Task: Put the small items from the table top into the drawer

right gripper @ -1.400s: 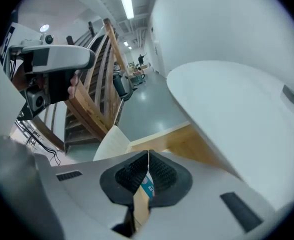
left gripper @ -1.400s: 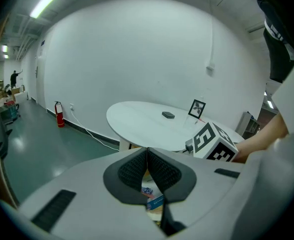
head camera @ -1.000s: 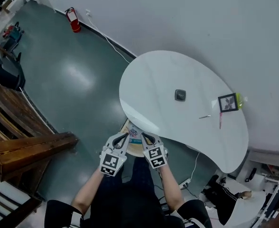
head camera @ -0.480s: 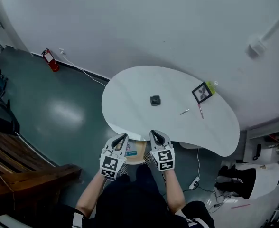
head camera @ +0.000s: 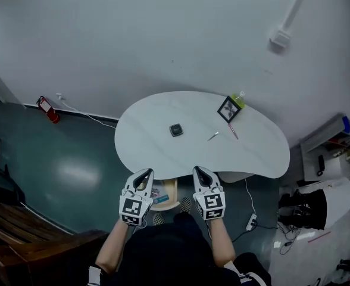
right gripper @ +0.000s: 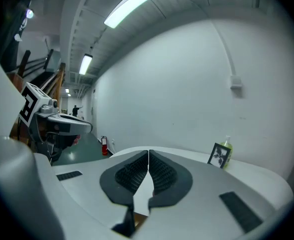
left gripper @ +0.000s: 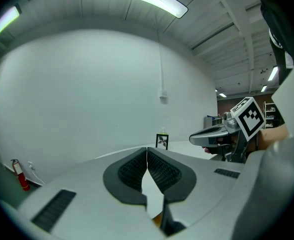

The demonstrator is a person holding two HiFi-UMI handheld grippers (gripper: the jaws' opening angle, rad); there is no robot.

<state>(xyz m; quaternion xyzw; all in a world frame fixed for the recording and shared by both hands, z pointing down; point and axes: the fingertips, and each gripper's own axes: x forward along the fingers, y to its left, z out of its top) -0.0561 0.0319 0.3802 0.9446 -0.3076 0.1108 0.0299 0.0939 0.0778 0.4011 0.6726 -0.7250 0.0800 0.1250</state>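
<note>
Tabletop (head camera: 157, 151): white, kidney-shaped, far edge toward the white wall (head camera: 133, 40), near edge curving just ahead of both grippers. Broad bare surface at left and front.

Green floor (head camera: 62, 165): open to the left, with a fire extinguisher (head camera: 46, 109) by the wall.

Drawer (head camera: 172, 192): open under the near edge, between the grippers, pale wood inside, a blue thing (head camera: 161, 199) lying in it.

Small items, all on the tabletop, well apart from the grippers:
- Dark square item (head camera: 175, 130), rounded corners, near centre.
- Slim metal piece (head camera: 213, 136) to its right.
- Pink pen (head camera: 231, 131) just beyond, below the picture frame (head camera: 228, 109) and green bottle (head camera: 239, 99).

Left gripper (head camera: 144, 176), right gripper (head camera: 200, 174): jaws pressed together, nothing between, held short of the near edge.
</note>
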